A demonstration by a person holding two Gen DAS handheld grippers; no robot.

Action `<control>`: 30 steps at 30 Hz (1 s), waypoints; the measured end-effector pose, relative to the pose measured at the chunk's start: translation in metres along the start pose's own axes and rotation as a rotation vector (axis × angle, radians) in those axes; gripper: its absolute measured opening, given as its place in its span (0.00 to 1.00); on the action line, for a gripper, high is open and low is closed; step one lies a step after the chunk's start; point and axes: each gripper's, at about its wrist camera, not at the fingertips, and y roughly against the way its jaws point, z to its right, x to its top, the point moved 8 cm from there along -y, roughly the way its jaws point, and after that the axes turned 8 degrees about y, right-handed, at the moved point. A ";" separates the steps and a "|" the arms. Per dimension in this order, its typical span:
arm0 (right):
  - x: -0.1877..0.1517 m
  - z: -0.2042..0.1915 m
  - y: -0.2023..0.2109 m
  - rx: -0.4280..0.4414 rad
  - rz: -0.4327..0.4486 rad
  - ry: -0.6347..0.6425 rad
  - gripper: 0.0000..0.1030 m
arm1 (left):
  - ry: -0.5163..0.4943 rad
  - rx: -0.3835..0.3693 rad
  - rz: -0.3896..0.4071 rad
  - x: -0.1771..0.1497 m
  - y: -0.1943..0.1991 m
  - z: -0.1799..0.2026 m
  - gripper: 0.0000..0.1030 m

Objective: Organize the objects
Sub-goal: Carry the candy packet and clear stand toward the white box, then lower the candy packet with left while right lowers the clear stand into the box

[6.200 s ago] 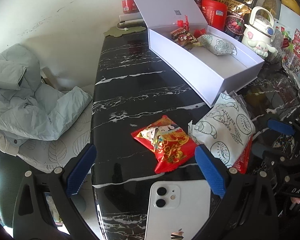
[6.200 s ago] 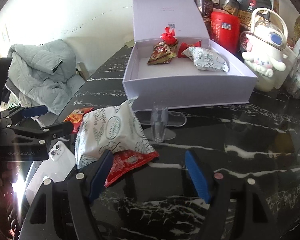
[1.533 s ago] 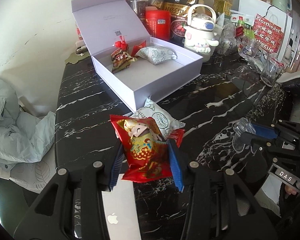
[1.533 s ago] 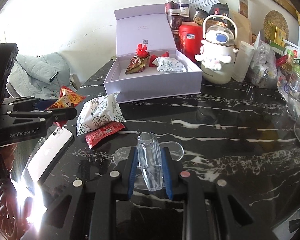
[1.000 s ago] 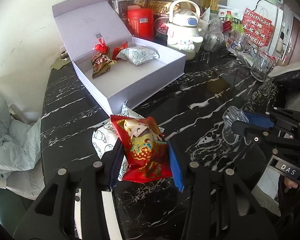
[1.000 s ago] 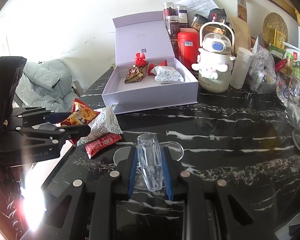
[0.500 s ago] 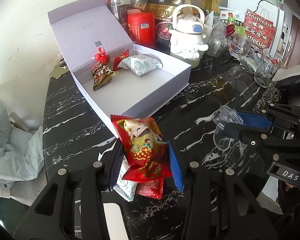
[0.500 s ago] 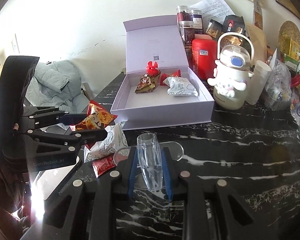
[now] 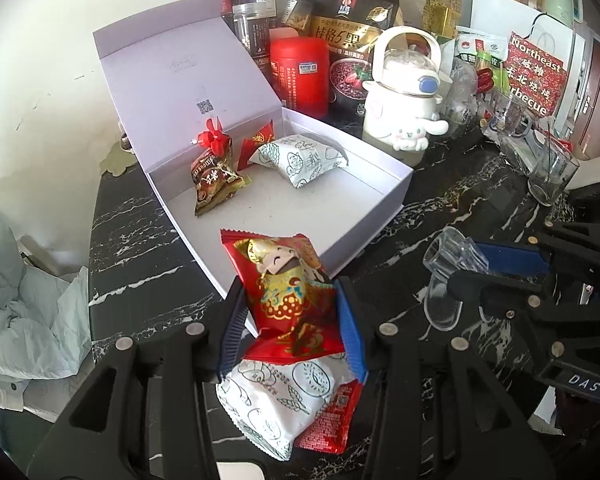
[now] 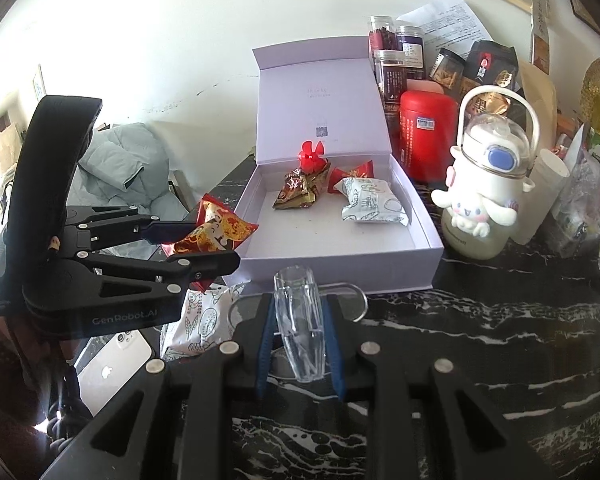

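Red foil snack packet (image 9: 290, 298) is clamped between the blue pads of the left gripper (image 9: 292, 320), held above the black marble table (image 9: 140, 264); directly beneath it lie a white patterned packet (image 9: 276, 400) and a smaller red packet (image 9: 332, 420); just ahead stands the open lavender box (image 9: 364, 216), its near wall between the packet and the three snacks inside; off to the right, the right gripper (image 10: 300, 340) grips a clear plastic cup (image 10: 300, 320); beyond the box crowd a red canister (image 10: 428, 136) and a white cartoon bottle (image 10: 488, 196).
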 end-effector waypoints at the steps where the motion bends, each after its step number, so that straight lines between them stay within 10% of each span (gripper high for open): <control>1: 0.003 0.002 -0.002 0.001 0.002 0.005 0.23 | 0.000 0.000 0.003 0.003 -0.001 0.000 0.40; 30: 0.073 0.054 -0.078 0.009 0.000 0.083 0.23 | 0.000 0.011 -0.009 0.072 -0.073 -0.028 0.40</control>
